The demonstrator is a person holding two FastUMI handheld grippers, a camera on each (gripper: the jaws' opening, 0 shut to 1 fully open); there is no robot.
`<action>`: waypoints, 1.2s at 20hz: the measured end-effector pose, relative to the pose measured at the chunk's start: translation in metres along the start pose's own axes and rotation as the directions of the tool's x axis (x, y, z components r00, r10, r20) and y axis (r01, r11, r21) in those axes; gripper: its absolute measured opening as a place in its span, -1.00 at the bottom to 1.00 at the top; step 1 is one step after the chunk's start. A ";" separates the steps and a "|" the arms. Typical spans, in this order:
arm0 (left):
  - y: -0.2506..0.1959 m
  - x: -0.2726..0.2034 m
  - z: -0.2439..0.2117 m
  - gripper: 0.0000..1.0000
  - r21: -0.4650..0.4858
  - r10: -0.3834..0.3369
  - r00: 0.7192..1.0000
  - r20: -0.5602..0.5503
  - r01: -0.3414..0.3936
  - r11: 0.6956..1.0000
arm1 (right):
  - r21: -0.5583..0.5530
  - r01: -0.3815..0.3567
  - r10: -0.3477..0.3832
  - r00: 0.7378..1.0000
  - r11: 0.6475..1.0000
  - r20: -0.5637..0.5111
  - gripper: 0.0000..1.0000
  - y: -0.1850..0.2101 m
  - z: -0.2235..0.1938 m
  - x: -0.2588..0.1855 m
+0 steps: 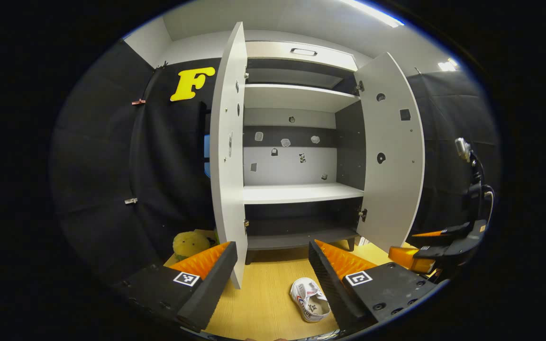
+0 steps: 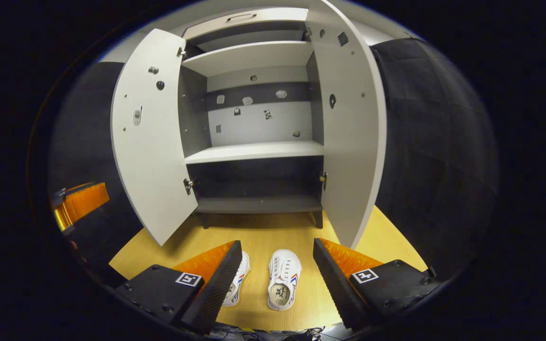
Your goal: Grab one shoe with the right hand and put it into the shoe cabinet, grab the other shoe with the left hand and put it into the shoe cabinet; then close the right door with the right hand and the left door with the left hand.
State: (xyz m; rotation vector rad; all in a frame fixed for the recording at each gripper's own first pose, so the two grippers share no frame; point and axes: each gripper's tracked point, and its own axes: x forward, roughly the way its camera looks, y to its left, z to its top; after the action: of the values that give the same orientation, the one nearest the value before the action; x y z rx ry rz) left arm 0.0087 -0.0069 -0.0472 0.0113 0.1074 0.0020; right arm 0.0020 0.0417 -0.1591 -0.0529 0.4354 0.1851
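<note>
Two small white shoes lie on the wooden floor before the shoe cabinet (image 2: pixel 254 151). In the right gripper view one shoe (image 2: pixel 283 278) lies between the fingers of my right gripper (image 2: pixel 277 274), which is open above it; the other shoe (image 2: pixel 237 280) is half hidden behind the left finger. In the left gripper view a shoe (image 1: pixel 310 300) lies beside the right finger of my open left gripper (image 1: pixel 273 279). Both cabinet doors stand open: the left door (image 1: pixel 228 151) and the right door (image 1: pixel 394 151). The shelves (image 1: pixel 301 192) hold nothing.
A yellow plush toy (image 1: pixel 190 244) sits on the floor left of the cabinet. The other gripper (image 1: pixel 448 241) shows at the right edge of the left gripper view, and at the left edge (image 2: pixel 78 201) of the right gripper view.
</note>
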 end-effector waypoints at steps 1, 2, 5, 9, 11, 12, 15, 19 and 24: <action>0.003 0.000 -0.004 0.90 -0.001 0.003 1.000 -0.008 -0.003 1.000 | 0.000 -0.015 0.015 0.999 1.000 -0.033 0.97 0.005 -0.013 0.007; 0.006 -0.001 -0.006 0.90 0.001 0.010 1.000 -0.015 -0.010 1.000 | 0.006 -0.034 0.034 0.997 0.999 -0.065 0.97 0.010 -0.025 0.012; 0.022 -0.002 -0.015 0.91 0.002 0.047 0.999 -0.028 -0.046 0.999 | 0.019 -0.082 0.084 0.983 0.996 -0.162 0.97 0.023 -0.065 0.027; 0.037 -0.007 -0.030 0.90 -0.042 0.079 0.994 -0.069 -0.082 0.996 | -0.011 -0.111 0.104 0.960 0.994 -0.259 0.97 0.027 -0.115 0.048; 0.042 -0.009 -0.039 0.90 -0.048 0.091 0.992 -0.092 -0.096 0.994 | -0.005 -0.135 0.126 0.942 0.991 -0.312 0.97 0.031 -0.140 0.055; 0.043 -0.010 -0.041 0.91 -0.043 0.087 0.992 -0.096 -0.092 0.995 | -0.016 -0.144 0.131 0.936 0.989 -0.326 0.98 0.031 -0.150 0.060; 0.049 -0.009 -0.043 0.91 -0.007 0.106 0.989 -0.101 -0.108 0.994 | -0.040 -0.148 0.121 0.915 0.988 -0.386 0.98 0.027 -0.183 0.073; 0.047 -0.010 -0.040 0.90 -0.008 0.107 0.990 -0.092 -0.109 0.994 | -0.036 -0.129 0.101 0.898 0.991 -0.427 0.98 0.024 -0.212 0.086; 0.045 -0.014 -0.046 0.91 0.004 0.107 0.987 -0.119 -0.107 0.994 | -0.042 -0.105 0.078 0.904 0.994 -0.420 0.94 0.028 -0.225 0.113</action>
State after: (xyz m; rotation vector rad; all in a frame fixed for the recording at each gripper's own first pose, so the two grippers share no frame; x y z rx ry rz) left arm -0.0099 0.0390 -0.0911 0.0150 0.2262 0.1098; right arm 0.0036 0.0679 -0.4108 -0.1366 0.8625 0.2821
